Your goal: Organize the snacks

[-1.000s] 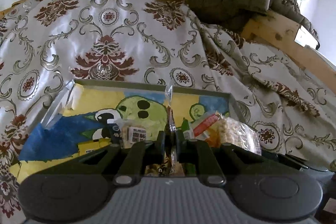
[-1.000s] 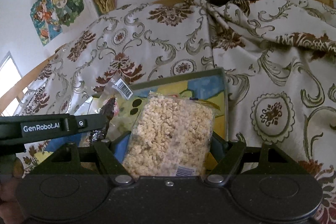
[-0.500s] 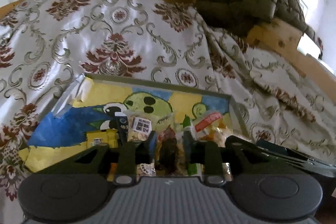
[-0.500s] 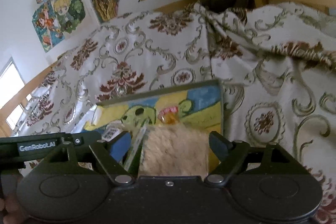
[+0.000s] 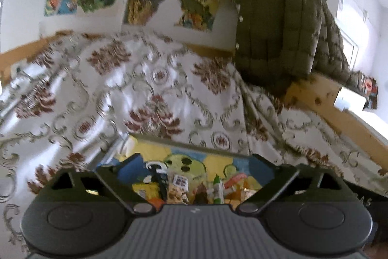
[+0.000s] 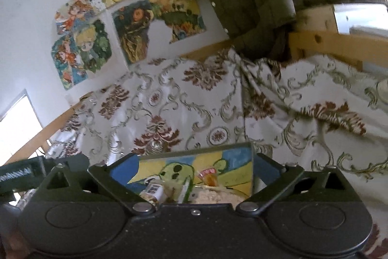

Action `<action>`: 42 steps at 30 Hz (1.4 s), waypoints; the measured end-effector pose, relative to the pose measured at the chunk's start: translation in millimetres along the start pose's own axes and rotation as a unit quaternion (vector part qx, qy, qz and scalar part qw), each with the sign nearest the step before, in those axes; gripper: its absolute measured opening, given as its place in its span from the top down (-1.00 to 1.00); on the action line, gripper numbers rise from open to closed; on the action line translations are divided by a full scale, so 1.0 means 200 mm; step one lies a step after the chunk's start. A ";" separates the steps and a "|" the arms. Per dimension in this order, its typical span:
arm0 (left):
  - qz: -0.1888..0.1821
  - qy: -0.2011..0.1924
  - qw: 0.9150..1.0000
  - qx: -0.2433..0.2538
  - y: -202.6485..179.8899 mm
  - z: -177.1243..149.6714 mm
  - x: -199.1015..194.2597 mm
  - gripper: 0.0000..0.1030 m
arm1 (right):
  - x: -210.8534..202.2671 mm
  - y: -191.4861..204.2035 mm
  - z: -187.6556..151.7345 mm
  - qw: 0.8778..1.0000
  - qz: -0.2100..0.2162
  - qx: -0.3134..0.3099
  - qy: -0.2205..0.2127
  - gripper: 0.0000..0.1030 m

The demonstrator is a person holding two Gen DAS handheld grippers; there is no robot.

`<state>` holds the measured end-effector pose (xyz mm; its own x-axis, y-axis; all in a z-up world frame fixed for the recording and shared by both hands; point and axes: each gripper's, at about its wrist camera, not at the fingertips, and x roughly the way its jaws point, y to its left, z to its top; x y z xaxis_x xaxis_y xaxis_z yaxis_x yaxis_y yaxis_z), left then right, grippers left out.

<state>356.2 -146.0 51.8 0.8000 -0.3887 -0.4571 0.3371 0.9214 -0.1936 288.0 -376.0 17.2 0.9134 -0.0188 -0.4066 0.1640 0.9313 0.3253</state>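
Painted cartoon tray [image 5: 155, 149] on the floral bedspread [image 5: 150, 79] holds the snack packets [image 5: 180, 183]; both grippers, left [image 5: 191, 162] and right [image 6: 194, 162], hover above, fingers apart and empty, best lifted straight clear without brushing the pile.

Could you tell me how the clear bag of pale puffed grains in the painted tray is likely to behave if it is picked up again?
The clear bag of pale puffed grains probably weighs little, since its filling looks airy. Its thin film would likely sag and may slip between the fingers. The grains could crush under a hard squeeze.
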 end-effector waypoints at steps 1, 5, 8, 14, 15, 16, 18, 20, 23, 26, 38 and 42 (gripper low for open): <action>0.003 -0.007 1.000 -0.002 0.00 0.01 -0.04 -1.00 | -0.03 0.02 0.01 1.000 0.000 -0.007 -0.003 -0.97; 0.016 -0.029 0.999 -0.005 0.00 0.01 -0.20 -1.00 | -0.15 0.09 0.02 0.999 -0.001 -0.038 -0.011 -0.98; 0.031 -0.041 0.999 0.000 0.00 -0.01 -0.32 -1.00 | -0.26 0.13 0.01 0.998 -0.003 -0.051 -0.023 -0.98; 0.051 -0.065 0.997 0.001 0.01 -0.06 -0.54 -1.00 | -0.46 0.18 -0.01 0.997 0.004 -0.061 -0.039 -0.98; 0.053 -0.068 0.996 0.000 0.02 -0.08 -0.57 -1.00 | -0.50 0.19 -0.02 0.997 0.004 -0.064 -0.042 -0.98; 0.056 -0.070 0.996 0.000 0.02 -0.09 -0.60 -1.00 | -0.53 0.20 -0.03 0.997 0.005 -0.066 -0.044 -0.98; 0.061 -0.073 0.995 -0.001 0.03 -0.12 -0.67 -1.00 | -0.59 0.22 -0.06 0.997 0.007 -0.069 -0.045 -0.98; 0.066 -0.075 0.995 -0.003 0.04 -0.17 -0.73 -1.00 | -0.66 0.23 -0.10 0.996 0.007 -0.073 -0.044 -0.99; 0.074 -0.073 0.995 -0.005 0.06 -0.25 -0.81 -1.00 | -0.74 0.25 -0.17 0.996 0.009 -0.080 -0.037 -0.99; 0.086 -0.071 0.994 -0.005 0.08 -0.33 -0.89 -1.00 | -0.81 0.26 -0.26 0.996 0.007 -0.087 -0.028 -0.98; 0.107 -0.041 0.993 -0.007 0.15 -0.64 -1.07 -1.00 | -0.96 0.28 -0.57 0.994 -0.013 -0.097 0.049 -0.99; 0.110 -0.035 0.993 -0.008 0.16 -0.70 -1.10 -1.00 | -0.99 0.28 -0.62 0.993 -0.021 -0.103 0.057 -0.98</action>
<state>121.2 -31.2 23.7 0.8862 -0.1758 -0.4286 0.1420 0.9838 -0.1099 70.1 -275.2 8.9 0.8570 -0.0283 -0.5146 0.1100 0.9855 0.1290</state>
